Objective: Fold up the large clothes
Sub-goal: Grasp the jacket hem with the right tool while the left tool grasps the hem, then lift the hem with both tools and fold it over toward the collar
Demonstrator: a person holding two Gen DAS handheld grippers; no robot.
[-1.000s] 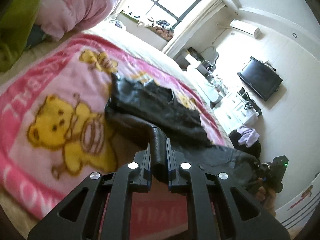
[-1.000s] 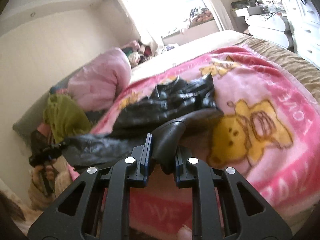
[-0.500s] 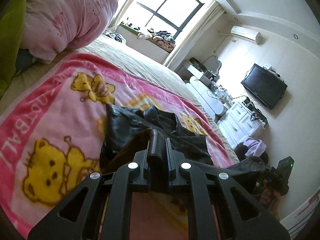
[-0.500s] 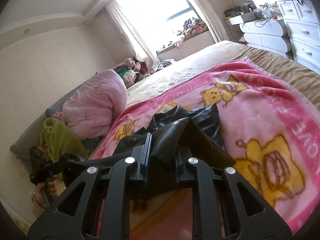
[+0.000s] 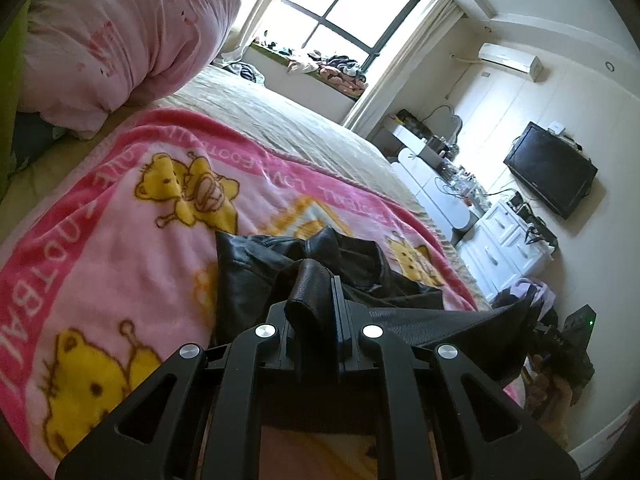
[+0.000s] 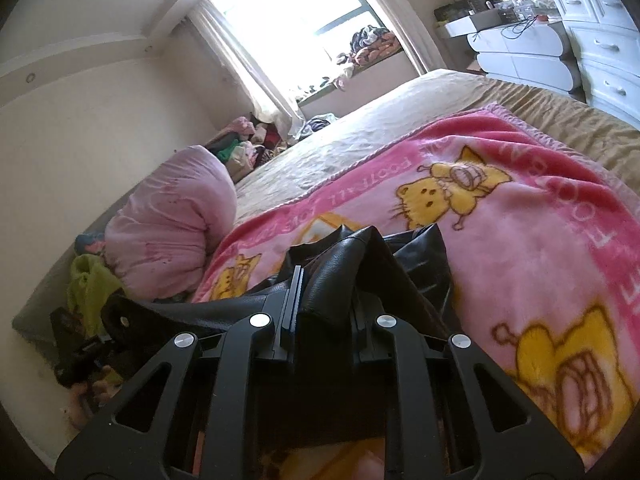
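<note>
At lower centre of both views, the left gripper point(image 5: 316, 312) and right gripper point(image 6: 324, 304) each pinch the black leather jacket point(image 5: 256, 276), its held edge stretched sideways between them over the pink blanket point(image 5: 120, 240).

Bright window point(image 5: 344, 12), cream walls, bed point(image 5: 280, 120) with pink blanket point(image 5: 120, 240), white dressers point(image 5: 500, 248), wall TV point(image 5: 552, 168).
</note>
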